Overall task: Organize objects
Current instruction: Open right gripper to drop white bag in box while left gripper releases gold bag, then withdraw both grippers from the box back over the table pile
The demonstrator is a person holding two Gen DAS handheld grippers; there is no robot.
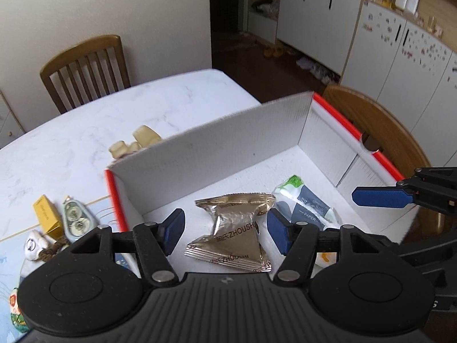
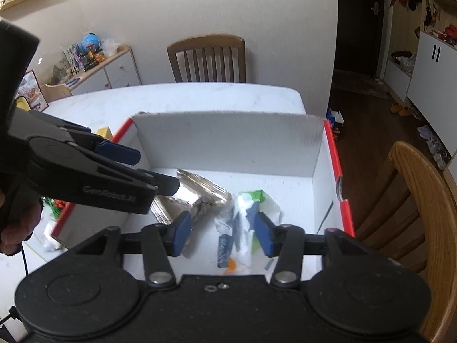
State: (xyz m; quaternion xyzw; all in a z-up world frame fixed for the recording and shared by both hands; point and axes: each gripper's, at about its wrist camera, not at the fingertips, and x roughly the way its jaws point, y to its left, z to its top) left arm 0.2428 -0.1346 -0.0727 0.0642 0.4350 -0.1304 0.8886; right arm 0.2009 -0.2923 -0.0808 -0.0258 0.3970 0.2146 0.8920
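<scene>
Two grippers: both poised above the white box, nothing between the pads of either.
Left gripper (image 1: 225,231): jaws stand apart at a moderate width; the blue pads flank the foil packet as seen from above but do not press on it.
Right gripper (image 2: 221,235): jaws stand apart at a moderate width; the tissue pack lies below the gap, free of the pads.
Box (image 1: 208,148): white corrugated cardboard with red rims on its side walls; it rests on the table near the right edge, its far wall upright.
Foil packet (image 1: 234,234): silver-gold, crumpled and pinched at the middle; it lies flat on the box floor.
Tissue pack (image 1: 305,203): white and grey-blue wrapper with a green corner; it lies on the box floor just to the right of the foil packet, touching or nearly touching it.
Table (image 1: 160,100): white marbled top.
Items left of the box, on the table: a small yellow box (image 1: 47,214), a correction tape dispenser (image 1: 72,220) just beside it, and pale translucent blocks (image 1: 137,141) behind the far wall.
Chairs: one wooden chair (image 1: 85,68) at the far side of the table, another (image 2: 420,214) at the right beside the box.
Hand (image 2: 14,228): a person's hand grips the left handle at the picture edge in the right wrist view.
</scene>
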